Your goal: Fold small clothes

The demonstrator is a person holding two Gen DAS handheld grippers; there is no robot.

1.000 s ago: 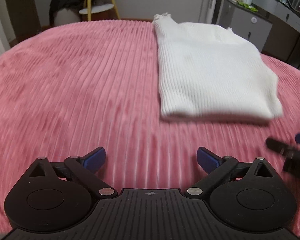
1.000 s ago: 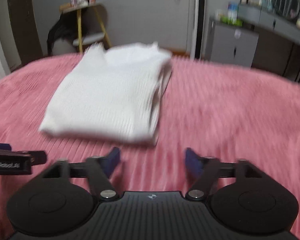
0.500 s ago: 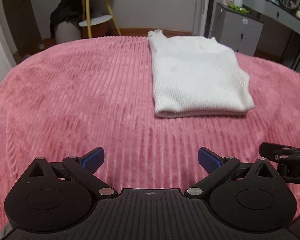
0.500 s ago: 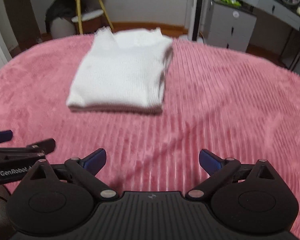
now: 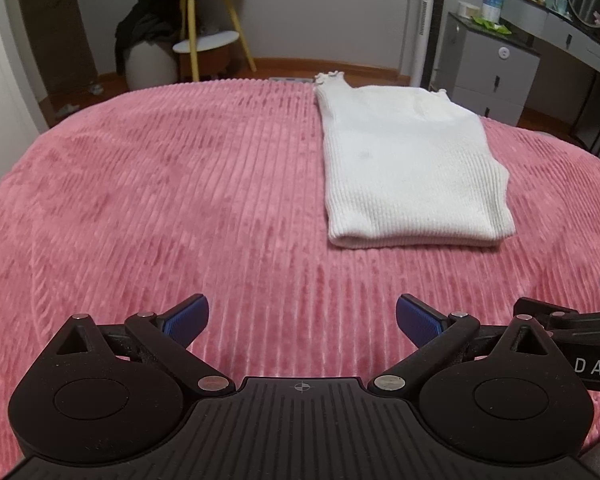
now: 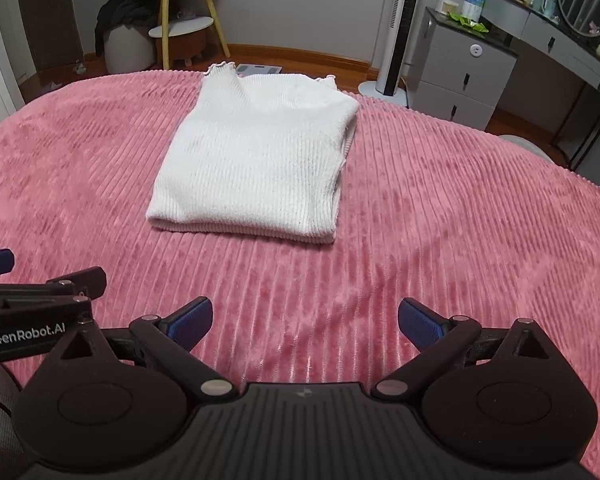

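A white ribbed knit top [image 5: 404, 168] lies folded into a neat rectangle on the pink ribbed bedspread [image 5: 160, 200], its frilled neck at the far end. It also shows in the right wrist view [image 6: 256, 164]. My left gripper [image 5: 302, 318] is open and empty, held above the bedspread well short of the top and to its left. My right gripper [image 6: 306, 318] is open and empty, also short of the top, to its right. Each gripper shows at the edge of the other's view.
Beyond the bed stand a yellow-legged stool with dark clothes [image 5: 188, 40], a tower fan [image 6: 396, 28] and a grey dresser with bottles and a round mirror [image 6: 500, 40]. The pink bedspread [image 6: 460, 220] spreads wide on both sides of the top.
Both grippers have pulled back and risen away from the folded top, which now looks smaller and farther. The top has not moved. Both grippers stay open.
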